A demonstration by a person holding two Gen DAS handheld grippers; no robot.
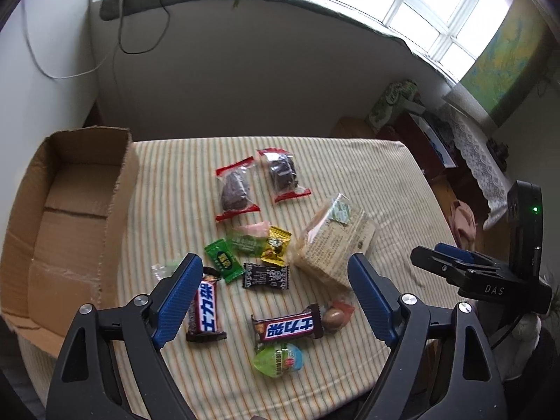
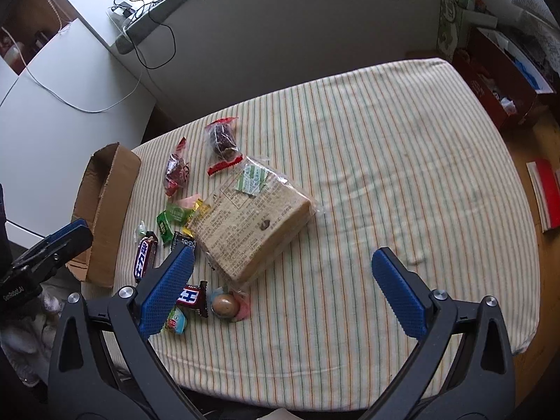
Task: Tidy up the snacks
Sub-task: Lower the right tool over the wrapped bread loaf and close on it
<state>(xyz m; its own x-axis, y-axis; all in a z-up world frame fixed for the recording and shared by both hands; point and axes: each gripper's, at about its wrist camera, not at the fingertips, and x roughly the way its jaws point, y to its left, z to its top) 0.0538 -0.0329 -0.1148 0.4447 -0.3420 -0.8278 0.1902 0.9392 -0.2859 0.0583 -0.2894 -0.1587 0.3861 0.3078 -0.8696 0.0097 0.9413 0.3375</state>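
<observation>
Step in hand: approach, nothing picked up. My left gripper points down over the snack pile, jaws spread wide with nothing between the pads. My right gripper is likewise spread and empty, aimed at bare striped tablecloth to the right of the pile.

Where things lie: the snacks sit loose near the middle-left of the cloth. The bread pack is the largest item. Two chocolate bars lie nearest me, one partly behind my left finger, the other just ahead. Two red-ended wrapped cakes lie further back, with small green, yellow and black candies between. A wrapped egg touches the end of the nearer bar; a jelly cup sits just below it. The cardboard box stands open and empty at the left edge of the table.

Judgement: the box is the likely destination. Next move calls for lowering my left jaws around one item, probably a chocolate bar, without dragging its neighbours.

Hard to make out: a clear wrapper by my left finger is blurred. The box's near corner is cut off. In the right wrist view, my left finger covers part of one bar.
</observation>
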